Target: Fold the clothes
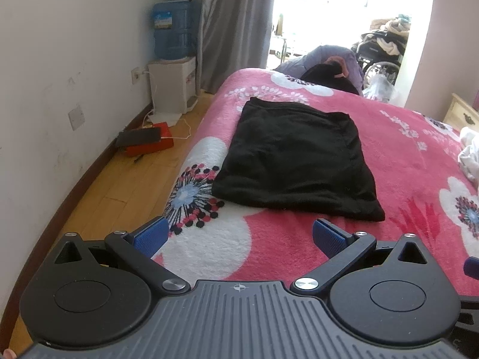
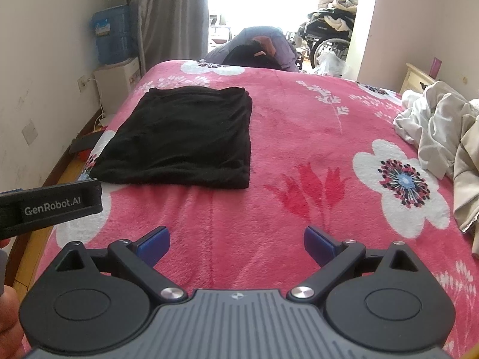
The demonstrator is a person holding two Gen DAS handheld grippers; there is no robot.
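Pink floral blanket (image 2: 299,125) covers the whole bed, patterned with white flowers, with one folded black garment (image 2: 182,137) lying flat on its left part, near the bed's left edge. One heap of crumpled white and cream clothes (image 2: 440,137) sits at the right side of the bed, well apart from the black garment. At the far end of the bed lies a purple bundle (image 2: 263,48) with something dark on it.

Two hand-held grippers show. The left hand-held gripper (image 1: 241,234) hovers above the near end of the blanket, its two blue pads spread wide with nothing between them; the black garment lies just ahead of it. The right hand-held gripper (image 2: 236,240) hangs likewise over bare blanket, blue pads wide apart and empty. In the right wrist view the side of the left unit reads "GenRobot.AI".

By the left wall stands one water dispenser (image 1: 173,85) carrying one blue bottle (image 1: 175,30) with a label too blurred to read. One red box (image 1: 149,143) lies on the wooden floor. One wheelchair (image 2: 326,37) stands beyond the grey curtain (image 1: 236,21).
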